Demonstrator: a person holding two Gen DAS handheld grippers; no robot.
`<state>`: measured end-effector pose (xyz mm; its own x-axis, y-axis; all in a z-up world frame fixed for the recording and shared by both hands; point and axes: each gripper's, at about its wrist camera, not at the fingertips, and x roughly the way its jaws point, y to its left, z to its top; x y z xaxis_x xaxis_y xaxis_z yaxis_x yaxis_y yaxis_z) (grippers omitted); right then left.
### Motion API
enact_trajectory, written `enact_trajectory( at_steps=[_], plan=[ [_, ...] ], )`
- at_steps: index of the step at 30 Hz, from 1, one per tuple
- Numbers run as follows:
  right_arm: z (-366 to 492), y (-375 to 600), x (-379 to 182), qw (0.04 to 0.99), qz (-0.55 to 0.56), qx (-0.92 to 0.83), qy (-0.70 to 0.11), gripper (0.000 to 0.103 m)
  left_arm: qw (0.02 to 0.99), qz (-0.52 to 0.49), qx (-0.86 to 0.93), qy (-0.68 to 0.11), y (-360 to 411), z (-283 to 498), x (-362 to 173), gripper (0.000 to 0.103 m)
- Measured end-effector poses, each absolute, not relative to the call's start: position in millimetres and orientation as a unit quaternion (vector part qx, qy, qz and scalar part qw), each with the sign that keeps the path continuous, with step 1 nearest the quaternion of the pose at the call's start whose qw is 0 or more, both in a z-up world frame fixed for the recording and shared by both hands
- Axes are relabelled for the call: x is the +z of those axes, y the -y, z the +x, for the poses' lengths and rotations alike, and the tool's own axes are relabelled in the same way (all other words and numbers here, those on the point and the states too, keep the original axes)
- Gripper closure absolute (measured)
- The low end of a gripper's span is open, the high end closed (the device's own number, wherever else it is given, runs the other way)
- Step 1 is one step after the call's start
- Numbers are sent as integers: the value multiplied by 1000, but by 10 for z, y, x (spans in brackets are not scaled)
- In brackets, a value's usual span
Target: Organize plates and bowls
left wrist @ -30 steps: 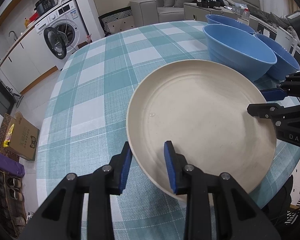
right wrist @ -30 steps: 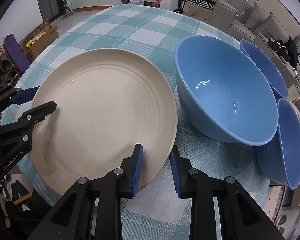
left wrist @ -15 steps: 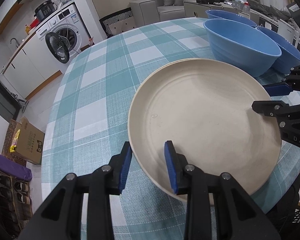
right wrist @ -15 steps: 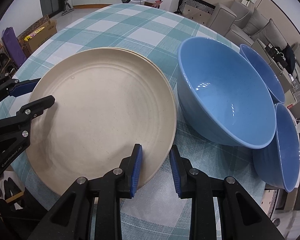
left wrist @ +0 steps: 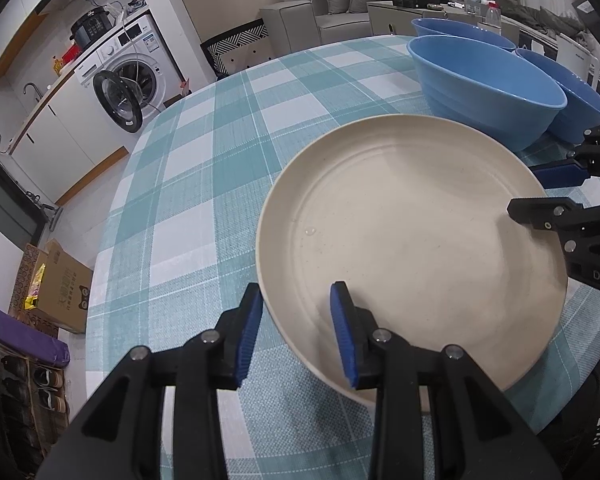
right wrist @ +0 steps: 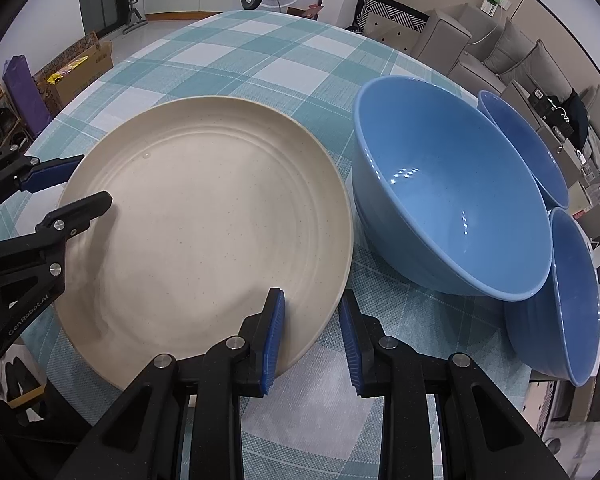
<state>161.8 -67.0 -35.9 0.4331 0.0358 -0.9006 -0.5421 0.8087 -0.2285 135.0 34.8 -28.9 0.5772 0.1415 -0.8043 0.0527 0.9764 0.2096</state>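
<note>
Your left claw [left wrist: 296, 320] and right claw [right wrist: 310, 332] each straddle opposite rims of the beige plate [left wrist: 412, 240], jaws parted, not clamped. Blue bowls [right wrist: 452, 204] sit just right of your right claw.

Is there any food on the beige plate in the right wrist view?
No, the beige plate shows only its bare, ringed surface, with the gripper fingers straddling its rim.

White lettering "GenRobot.AI" runs along the black body of the left gripper [right wrist: 40, 196] in the right wrist view. In the left wrist view, the right gripper [left wrist: 540, 190] shows only "DAS", cut off at the frame edge. Nothing else reads clearly.
</note>
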Motion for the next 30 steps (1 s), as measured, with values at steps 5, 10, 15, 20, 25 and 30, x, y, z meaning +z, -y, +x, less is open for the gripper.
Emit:
enact_trajectory(
  at_steps=[5,10,15,20,25,30],
  plan=[
    [1620,679,-358,809,-253,179,-500,75,881,107,24,-459,-355,1356,-292,70],
    [1631,699,-354,806,-248,189,-503,71,881,94,13,-463,-383,1367,-286,60],
    [1646,754,-344,804,-235,196,-509,64,881,62,-3,-468,-433,1357,-260,49],
    [1635,836,-275,807,-215,210,-507,54,888,36,-12,-458,-496,1310,-157,45],
    [1573,868,-137,807,-176,253,-504,28,897,14,-33,-441,-521,1260,8,44],
    [1479,837,37,814,-172,272,-484,16,906,12,-43,-420,-475,1202,185,31]
  ],
)
